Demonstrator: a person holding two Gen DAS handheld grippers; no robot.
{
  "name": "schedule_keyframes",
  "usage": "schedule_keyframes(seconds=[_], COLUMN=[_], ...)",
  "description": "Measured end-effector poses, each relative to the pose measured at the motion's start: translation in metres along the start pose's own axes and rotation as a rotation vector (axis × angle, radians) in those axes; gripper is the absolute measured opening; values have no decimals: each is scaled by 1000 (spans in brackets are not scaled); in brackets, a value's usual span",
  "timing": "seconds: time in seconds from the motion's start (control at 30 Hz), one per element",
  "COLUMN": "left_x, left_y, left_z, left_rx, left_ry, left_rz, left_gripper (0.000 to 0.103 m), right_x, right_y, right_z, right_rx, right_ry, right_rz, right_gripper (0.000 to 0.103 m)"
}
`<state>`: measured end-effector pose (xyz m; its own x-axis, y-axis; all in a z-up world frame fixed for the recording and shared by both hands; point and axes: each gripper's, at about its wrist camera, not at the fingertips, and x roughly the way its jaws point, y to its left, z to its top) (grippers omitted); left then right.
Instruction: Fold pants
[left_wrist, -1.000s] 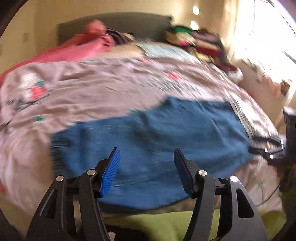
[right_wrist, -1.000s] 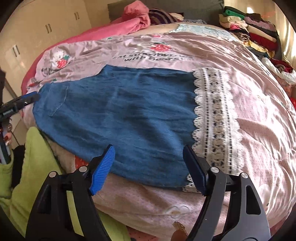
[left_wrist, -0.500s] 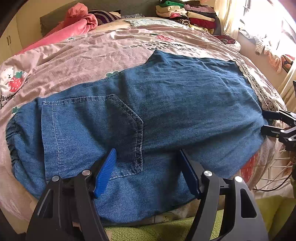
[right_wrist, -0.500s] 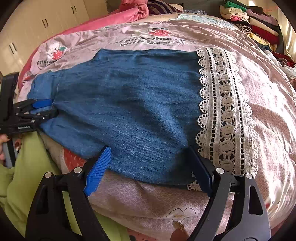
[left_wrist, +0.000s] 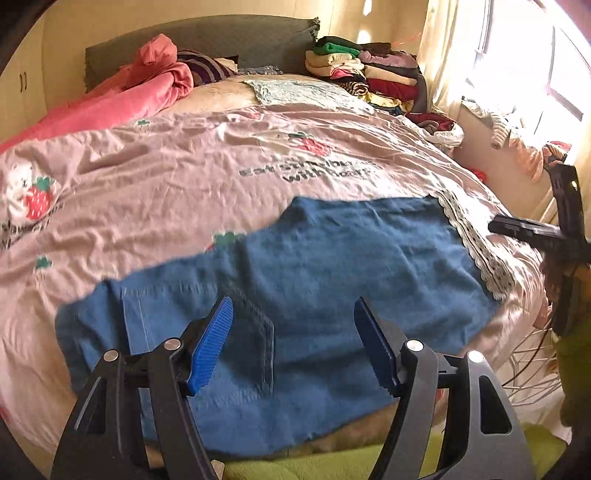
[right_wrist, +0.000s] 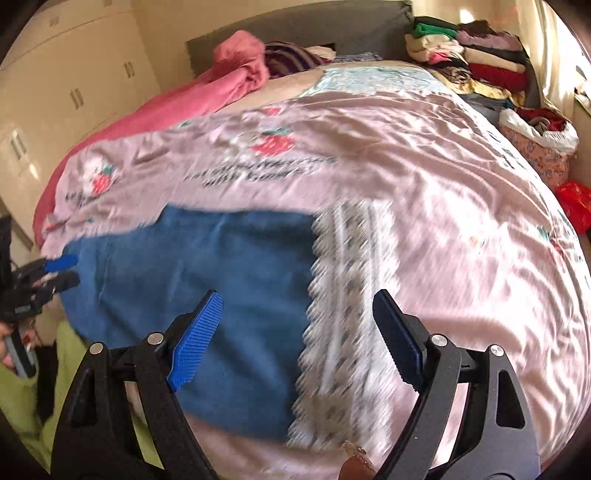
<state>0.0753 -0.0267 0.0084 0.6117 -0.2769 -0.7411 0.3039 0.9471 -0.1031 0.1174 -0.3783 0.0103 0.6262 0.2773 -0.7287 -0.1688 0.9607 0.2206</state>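
Blue denim pants (left_wrist: 332, 258) lie flat across the pink bedspread (left_wrist: 184, 184), back pocket (left_wrist: 255, 332) up and a white lace hem (left_wrist: 476, 251) at their right end. My left gripper (left_wrist: 293, 302) hovers open over the pocket end near the bed's front edge, with nothing between its blue pads. Open and empty too, my right gripper (right_wrist: 298, 295) hangs above the pants (right_wrist: 221, 266) where the denim meets the lace hem (right_wrist: 343, 295). Each gripper shows at the rim of the other's view: right gripper (left_wrist: 517, 225), left gripper (right_wrist: 64, 271).
A pink blanket (left_wrist: 147, 85) and a stack of folded clothes (left_wrist: 354, 70) lie at the headboard. A bag of clothes (right_wrist: 539, 136) and a red bag (right_wrist: 576, 206) sit at the bed's right side. Cupboards (right_wrist: 74, 92) stand left. A green sleeve (left_wrist: 332, 465) runs below the grippers.
Both grippers have lifted and drawn back from the pants since half a second ago. The right one has shifted toward the lace hem. The pants lie as before.
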Motion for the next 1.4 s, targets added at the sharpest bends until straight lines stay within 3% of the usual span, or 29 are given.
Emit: schedule_keyframes(seconds=[0.33, 0.6, 0.8, 0.87, 0.97, 1.0, 1.03, 1.07, 1.3, 1.4], left_x=[42, 92, 129, 142, 151, 152, 152, 153, 132, 137], left_y=[3, 4, 10, 18, 22, 20, 17, 13, 6, 5], left_z=[49, 68, 76, 79, 79, 78, 77, 77, 92, 96], left_rx=[-8, -17, -66, -107, -149, -150, -144, -137, -127, -113], left_ry=[42, 112, 151, 162, 166, 172, 176, 185, 105, 112], left_rz=[-26, -35, -66, -75, -133, -151, -155, -166, -127, -107], left_gripper=[67, 67, 67, 67, 66, 64, 40, 9, 9, 7], right_x=[53, 93, 93, 91, 87, 84, 82, 79, 61, 69], right_y=[-55, -70, -68, -69, -66, -63, -61, -60, -48, -48], right_z=[46, 41, 33, 32, 30, 30, 30, 31, 55, 63], right_rx=[106, 133, 93, 93, 79, 64, 53, 49, -17, -46], right_ry=[59, 124, 97, 89, 74, 65, 57, 47, -28, -20], right_rz=[52, 120, 161, 179, 209, 212, 215, 222, 189, 154], right_gripper=[57, 50, 36, 27, 20, 19, 18, 16, 15, 15])
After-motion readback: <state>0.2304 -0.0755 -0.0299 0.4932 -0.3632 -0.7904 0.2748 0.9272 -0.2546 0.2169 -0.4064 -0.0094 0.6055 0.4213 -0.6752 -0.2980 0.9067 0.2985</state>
